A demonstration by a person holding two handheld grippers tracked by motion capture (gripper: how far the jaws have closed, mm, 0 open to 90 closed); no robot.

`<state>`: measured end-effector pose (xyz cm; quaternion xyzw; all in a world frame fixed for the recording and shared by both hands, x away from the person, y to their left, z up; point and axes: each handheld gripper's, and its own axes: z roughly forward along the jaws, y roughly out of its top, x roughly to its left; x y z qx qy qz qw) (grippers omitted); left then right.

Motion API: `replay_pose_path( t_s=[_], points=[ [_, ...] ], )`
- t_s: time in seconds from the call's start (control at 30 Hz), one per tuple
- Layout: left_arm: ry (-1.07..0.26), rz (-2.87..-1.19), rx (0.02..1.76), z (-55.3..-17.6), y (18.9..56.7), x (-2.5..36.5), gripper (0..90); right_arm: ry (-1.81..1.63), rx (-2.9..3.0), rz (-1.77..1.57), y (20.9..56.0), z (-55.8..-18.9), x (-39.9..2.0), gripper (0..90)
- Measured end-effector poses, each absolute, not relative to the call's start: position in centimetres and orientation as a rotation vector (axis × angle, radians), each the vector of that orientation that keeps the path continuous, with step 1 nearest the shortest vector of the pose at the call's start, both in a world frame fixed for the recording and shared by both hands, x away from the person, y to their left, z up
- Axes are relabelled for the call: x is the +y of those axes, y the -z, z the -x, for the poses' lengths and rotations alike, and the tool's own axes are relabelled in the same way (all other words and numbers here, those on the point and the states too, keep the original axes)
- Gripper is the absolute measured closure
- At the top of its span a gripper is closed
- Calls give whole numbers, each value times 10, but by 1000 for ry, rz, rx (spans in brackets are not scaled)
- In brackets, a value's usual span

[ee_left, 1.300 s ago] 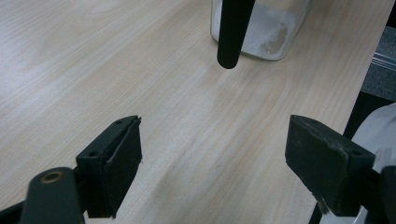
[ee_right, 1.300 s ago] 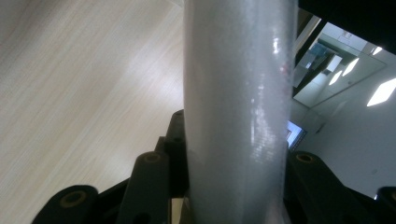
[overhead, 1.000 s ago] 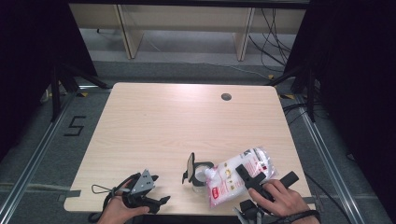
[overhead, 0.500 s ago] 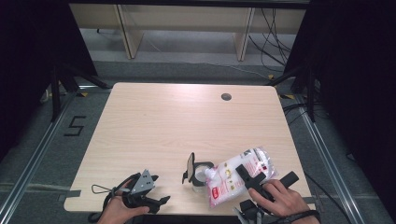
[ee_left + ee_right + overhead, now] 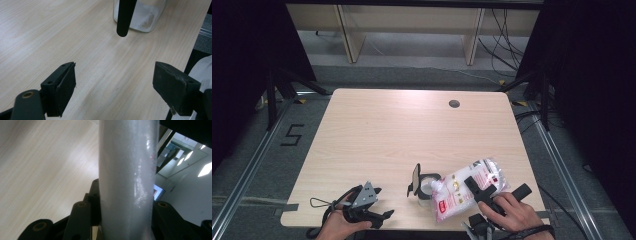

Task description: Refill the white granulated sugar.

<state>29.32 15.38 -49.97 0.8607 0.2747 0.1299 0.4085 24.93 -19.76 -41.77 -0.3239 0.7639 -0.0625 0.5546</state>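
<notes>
1. The right gripper [image 5: 484, 192] has its fingers clamped on a white refill pouch [image 5: 462, 192], tilted with its spout over the open glass jar [image 5: 428, 187].
2. The jar stands near the desk [image 5: 412, 130] front edge, its black lid [image 5: 415, 176] flipped up.
3. The left gripper [image 5: 379, 216] rests apart at the front, fingers wide and empty.

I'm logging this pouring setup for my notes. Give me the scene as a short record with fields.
work: pouring from bag into jar
bag: white pouch, tilted, spout toward jar
jar: clear, white powder inside, black lid hinged open
right tongs: shut on bag
left tongs: open, holding nothing, left of jar
table: light wood
</notes>
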Motion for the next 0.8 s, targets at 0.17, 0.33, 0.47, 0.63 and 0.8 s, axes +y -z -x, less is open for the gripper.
replay_pose_path(
  t_s=[0.17, 0.33, 0.47, 0.63, 0.8],
  points=[
    [-321, -2168, 694, -293, 500, 154, 183, 155, 1797, 793, 417, -251, -197, 658],
    [-331, -2169, 695, -293, 499, 154, 184, 156, 1796, 794, 416, -251, -197, 658],
    [-332, -2172, 698, -293, 500, 154, 184, 159, 1787, 799, 416, -250, -197, 659],
    [-329, -2171, 695, -293, 499, 154, 183, 160, 1788, 798, 415, -249, -198, 662],
    [-332, -2167, 694, -294, 500, 154, 184, 150, 1792, 791, 414, -247, -198, 664]
  ],
)
